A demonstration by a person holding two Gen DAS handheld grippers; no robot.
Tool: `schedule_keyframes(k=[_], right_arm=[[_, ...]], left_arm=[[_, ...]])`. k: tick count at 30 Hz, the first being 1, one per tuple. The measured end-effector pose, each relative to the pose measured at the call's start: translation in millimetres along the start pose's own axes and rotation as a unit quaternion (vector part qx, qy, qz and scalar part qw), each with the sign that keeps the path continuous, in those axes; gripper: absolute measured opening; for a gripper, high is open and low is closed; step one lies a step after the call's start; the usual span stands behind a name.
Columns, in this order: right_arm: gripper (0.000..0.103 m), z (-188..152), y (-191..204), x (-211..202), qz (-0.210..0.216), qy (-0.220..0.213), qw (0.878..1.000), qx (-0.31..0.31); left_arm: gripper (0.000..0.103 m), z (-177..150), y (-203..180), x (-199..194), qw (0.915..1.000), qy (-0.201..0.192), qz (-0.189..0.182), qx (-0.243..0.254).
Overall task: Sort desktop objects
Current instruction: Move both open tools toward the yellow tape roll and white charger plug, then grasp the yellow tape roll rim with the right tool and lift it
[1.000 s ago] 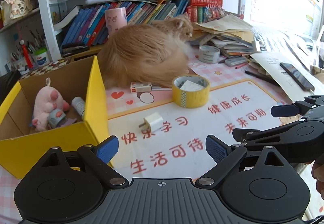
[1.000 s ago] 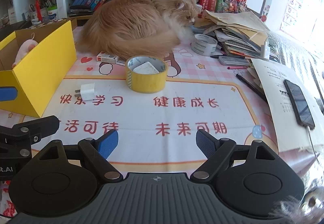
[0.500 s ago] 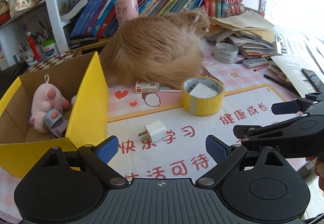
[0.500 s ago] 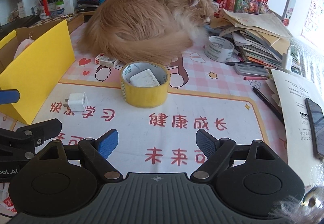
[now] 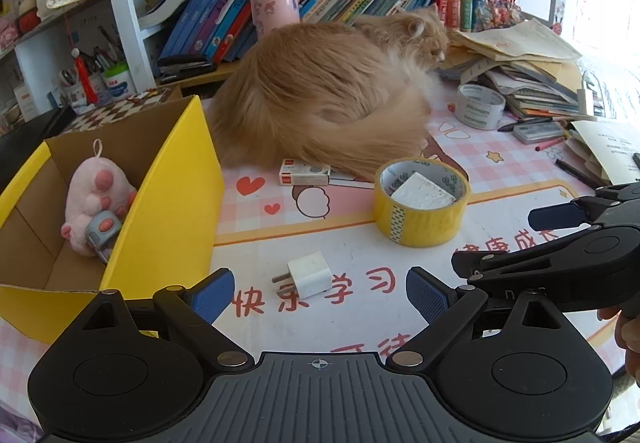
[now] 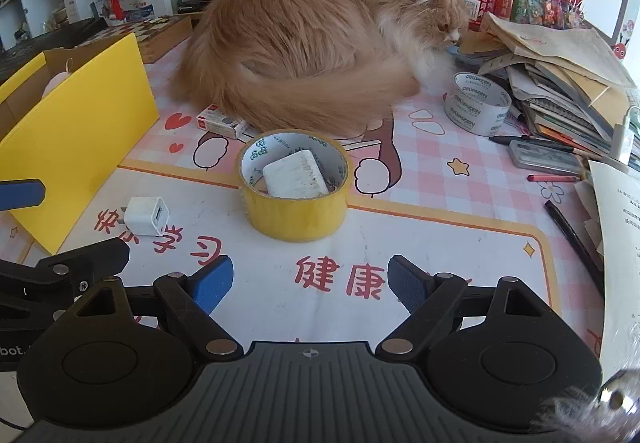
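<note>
The left gripper point(image 5: 319, 293) is hovering with its fingers spread wide and holding nothing; the white charger point(image 5: 307, 275) is lying on the surface just ahead, between the fingertips. The right gripper point(image 6: 310, 283) is likewise gaping empty, the yellow tape roll point(image 6: 295, 185) sitting just ahead with a white block point(image 6: 295, 174) inside. The yellow box point(image 5: 168, 203) is standing near the surface's left edge, holding a pink plush point(image 5: 98, 195).
</note>
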State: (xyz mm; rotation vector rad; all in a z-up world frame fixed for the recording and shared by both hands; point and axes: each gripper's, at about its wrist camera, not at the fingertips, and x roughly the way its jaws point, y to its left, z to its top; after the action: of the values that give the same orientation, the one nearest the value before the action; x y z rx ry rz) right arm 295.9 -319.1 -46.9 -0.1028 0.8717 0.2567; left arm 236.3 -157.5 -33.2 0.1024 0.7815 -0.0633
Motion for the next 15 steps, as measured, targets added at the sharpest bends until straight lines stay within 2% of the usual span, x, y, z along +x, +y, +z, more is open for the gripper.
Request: schedule_keyframes(k=[15], right_arm=[[0.084, 13.0, -5.8, 29.5, 0.032, 0.022, 0.999, 0.001]], left_arm=[[0.095, 0.7, -3.4, 4.8, 0.9997, 0.017, 0.016, 0.003]])
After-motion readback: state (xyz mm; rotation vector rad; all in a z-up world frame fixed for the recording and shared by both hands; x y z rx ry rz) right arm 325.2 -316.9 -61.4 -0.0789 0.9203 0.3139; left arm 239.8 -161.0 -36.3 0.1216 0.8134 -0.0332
